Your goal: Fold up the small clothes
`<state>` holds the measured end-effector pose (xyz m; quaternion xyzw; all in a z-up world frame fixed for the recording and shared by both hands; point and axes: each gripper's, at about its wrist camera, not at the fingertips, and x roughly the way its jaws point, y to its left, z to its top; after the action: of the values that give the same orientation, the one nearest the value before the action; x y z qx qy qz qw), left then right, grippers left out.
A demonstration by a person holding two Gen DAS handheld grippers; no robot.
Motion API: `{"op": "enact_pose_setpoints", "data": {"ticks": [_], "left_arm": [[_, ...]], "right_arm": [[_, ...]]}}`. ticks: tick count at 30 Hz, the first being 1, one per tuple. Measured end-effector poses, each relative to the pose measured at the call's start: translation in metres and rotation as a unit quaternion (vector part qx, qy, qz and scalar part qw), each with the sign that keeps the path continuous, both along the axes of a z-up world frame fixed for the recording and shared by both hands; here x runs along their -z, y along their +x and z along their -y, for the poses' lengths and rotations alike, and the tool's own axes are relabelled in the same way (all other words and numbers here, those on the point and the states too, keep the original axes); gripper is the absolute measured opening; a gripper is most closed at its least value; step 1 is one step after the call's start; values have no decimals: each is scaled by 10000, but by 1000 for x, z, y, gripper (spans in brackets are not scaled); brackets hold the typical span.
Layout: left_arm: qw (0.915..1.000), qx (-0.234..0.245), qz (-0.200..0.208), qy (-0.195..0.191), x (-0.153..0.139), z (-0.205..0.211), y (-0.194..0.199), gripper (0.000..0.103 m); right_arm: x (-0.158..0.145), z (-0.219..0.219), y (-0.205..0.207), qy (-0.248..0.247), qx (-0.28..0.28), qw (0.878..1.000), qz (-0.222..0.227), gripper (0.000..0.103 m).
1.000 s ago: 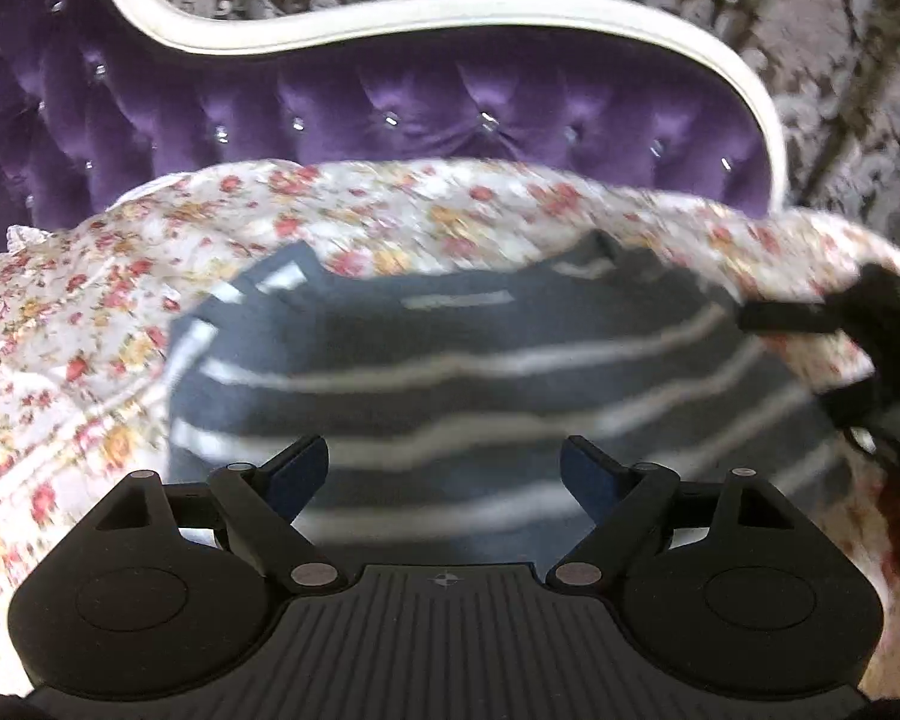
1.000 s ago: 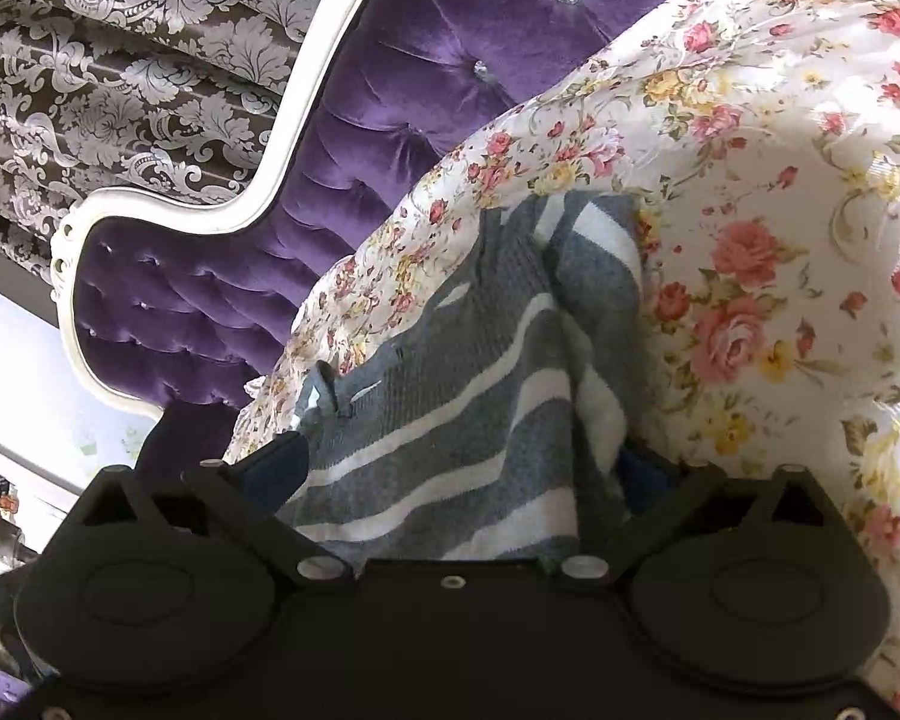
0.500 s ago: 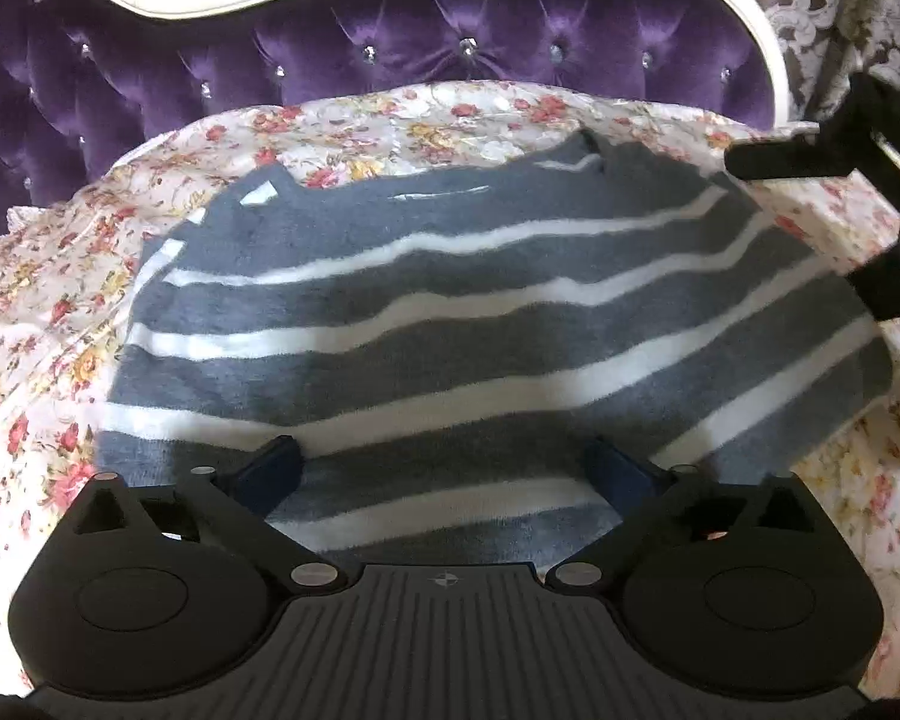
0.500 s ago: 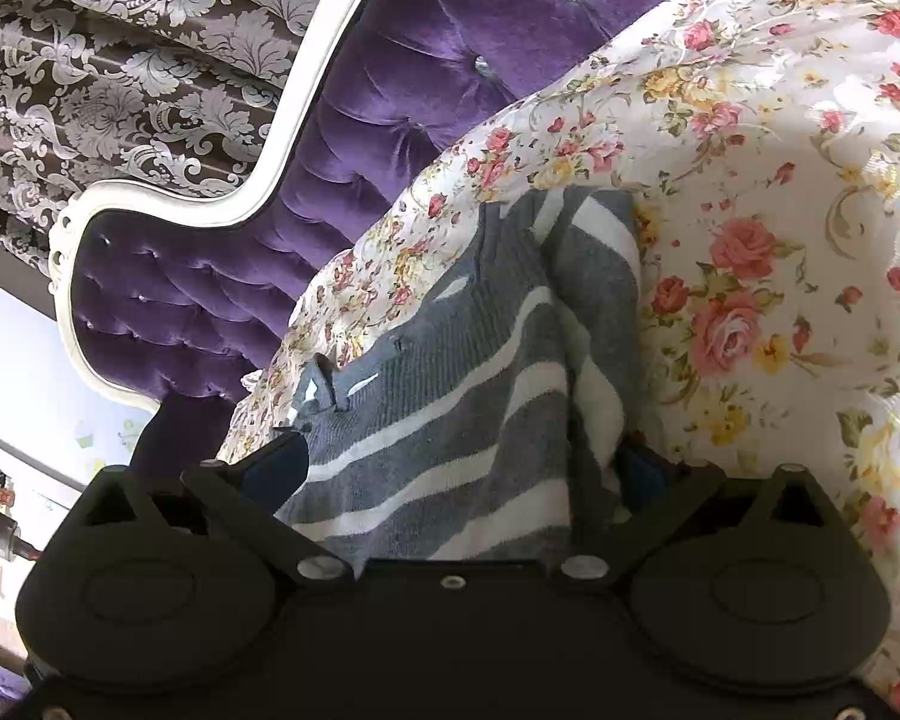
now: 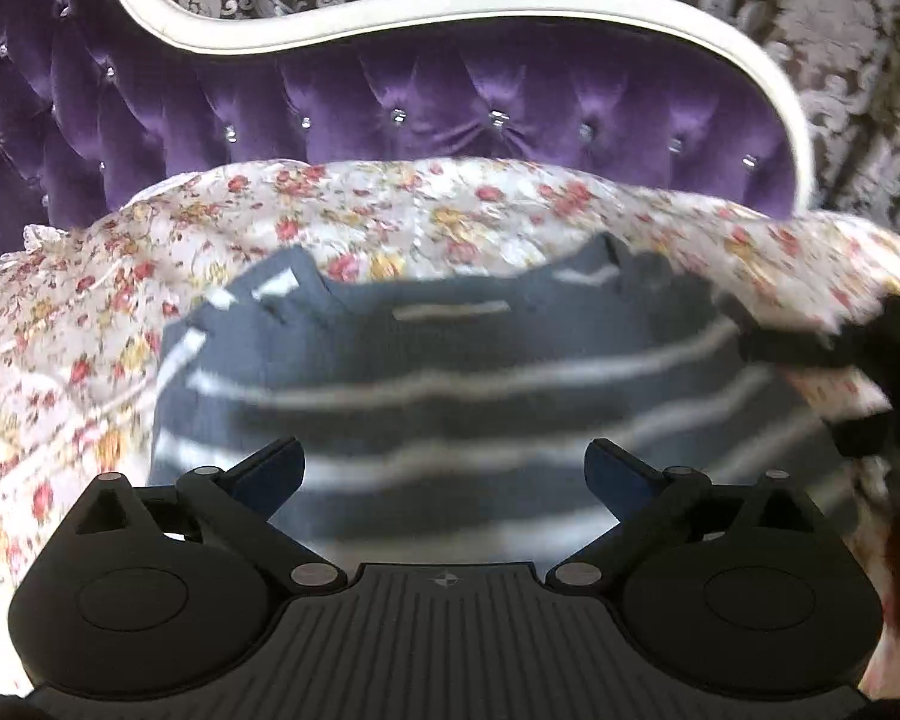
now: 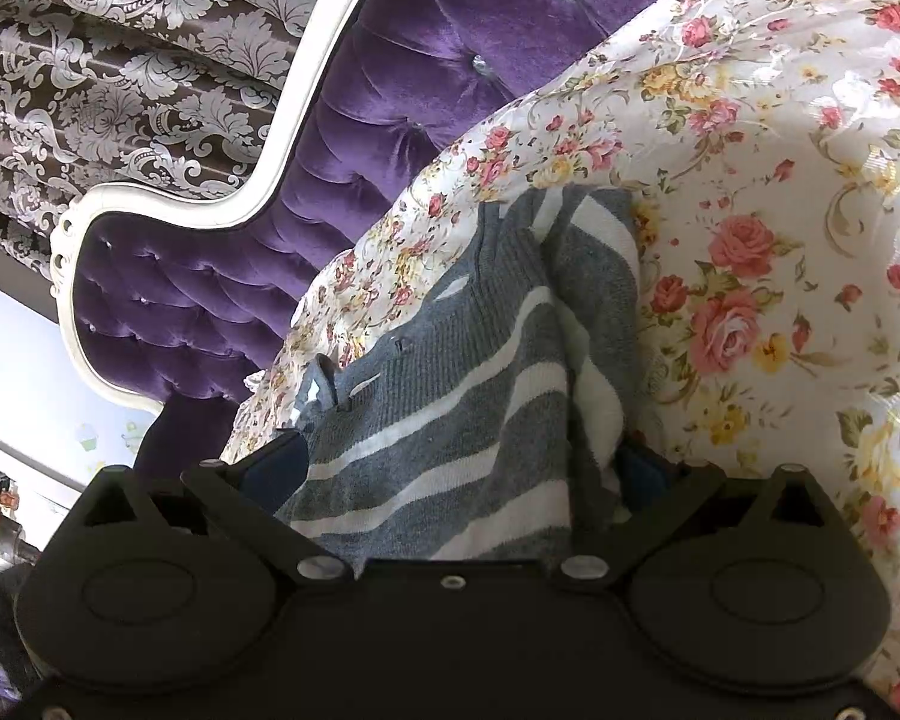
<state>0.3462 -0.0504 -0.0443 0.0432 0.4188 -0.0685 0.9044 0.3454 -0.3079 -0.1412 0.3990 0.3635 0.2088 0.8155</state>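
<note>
So the only garment here is a small knit sweater (image 5: 450,372), dark grey with thin white stripes running across it. It's lying spread out and mostly flat, stripes going side to side in the left wrist view, with the neckline end farthest from the camera and a little pale label visible near that edge. The picture's a bit blurry there, so finer detail is hard to make out. In the right wrist view the sweater (image 6: 450,396) looks less tidy: one side edge is bunched and folded over on itself, making a thick rumpled ridge, and the ribbed knit texture shows clearly.
</note>
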Motion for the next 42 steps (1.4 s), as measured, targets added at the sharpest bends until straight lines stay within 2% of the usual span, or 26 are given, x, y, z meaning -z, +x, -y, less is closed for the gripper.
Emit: {"op": "enact_pose_setpoints", "data": {"ticks": [5,8,17,29,30,32,34,37,42], "left_arm": [[9994,-201,-241,166,15,9,38,101],[9982,-248,-359,420,30,17,52,101],[9973,-148,-475,532,47,24,57,103],[9978,-119,-485,432,49,22,58,103],[9978,-120,-490,428,49,22,58,103],[9977,-124,-500,430,49,23,58,103],[9977,-131,-505,427,49,23,59,103],[9978,-125,-501,421,49,23,59,103],[9984,-127,-486,270,36,16,55,102]], "right_arm": [[0,0,0,6,1,10000,-22,102],[0,0,0,16,-2,10000,-27,102],[-1,0,0,-5,-5,10000,-18,102],[-1,-1,0,-35,-114,9999,69,102],[-2,-3,1,-150,-151,9997,72,97],[-2,-7,1,-380,-156,9992,-8,73],[4,-8,4,-478,-163,9985,-205,33],[5,-7,4,-486,-158,9985,-199,31],[-9,-16,-1,-924,-116,9956,-29,32]]}}
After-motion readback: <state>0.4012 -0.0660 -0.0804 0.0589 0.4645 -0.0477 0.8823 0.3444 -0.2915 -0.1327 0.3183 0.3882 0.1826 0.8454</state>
